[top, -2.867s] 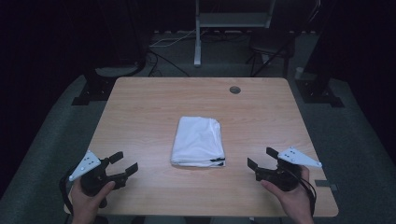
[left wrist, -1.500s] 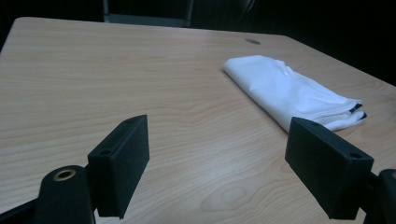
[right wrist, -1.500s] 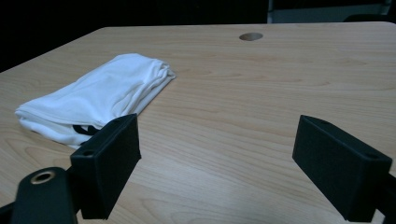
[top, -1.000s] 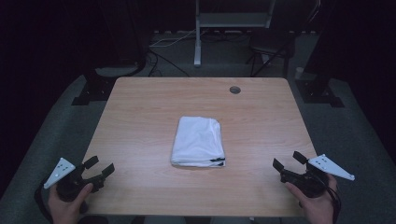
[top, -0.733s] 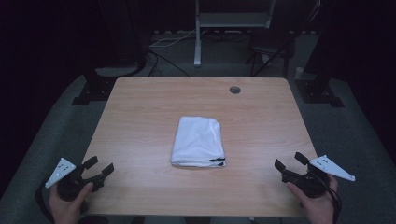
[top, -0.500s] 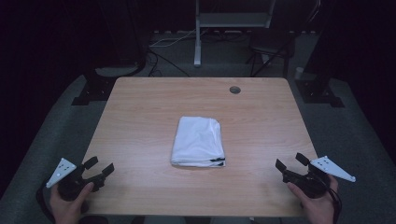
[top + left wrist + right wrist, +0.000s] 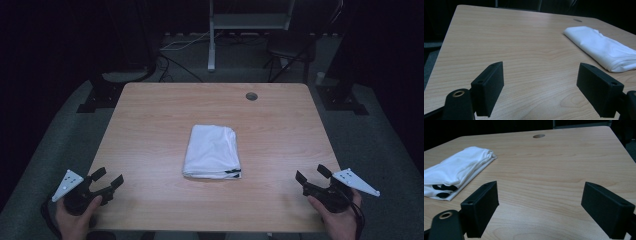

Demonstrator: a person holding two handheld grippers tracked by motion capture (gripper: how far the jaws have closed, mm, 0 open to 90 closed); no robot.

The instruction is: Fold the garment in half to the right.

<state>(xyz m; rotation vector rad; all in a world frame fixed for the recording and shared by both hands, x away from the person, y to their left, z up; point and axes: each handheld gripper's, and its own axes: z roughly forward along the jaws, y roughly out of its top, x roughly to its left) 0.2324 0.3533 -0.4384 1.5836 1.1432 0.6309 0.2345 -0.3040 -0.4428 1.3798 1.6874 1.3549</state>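
A folded white cloth [image 7: 212, 152] was seen at the centre of the high view, laid flat on a light wood-grain table [image 7: 150, 125]. It was folded into a rough rectangle, longer front-to-back than wide, w/ soft rounded folds along its far edge and stacked layers visible at the near edge. The fabric looked plain white, slightly creased. At its near right corner, in the lower centre of the high view, small black marks [image 7: 233, 172] were seen. In the right gripper view the cloth [image 7: 456, 171] was shown at the left of the frame, and the black marks [image 7: 442, 190] appeared as dark rounded shapes printed on a lower layer; they were too partial to be read as letters or a brand. In the left gripper view the cloth [image 7: 602, 47] was seen at the upper right of the frame, w/ no print visible from that side.

The left gripper [image 7: 106, 179] was held at the lower left of the high view, near the table's front corner, its jaws spread apart w/ nothing between them. The right gripper [image 7: 312, 176] was held at the lower right, likewise spread wide and empty. Both were well apart from the cloth, approx. level w/ each other.

A small round dark hole [image 7: 251, 96] was seen in the tabletop, upper centre-right of the high view, beyond the cloth.
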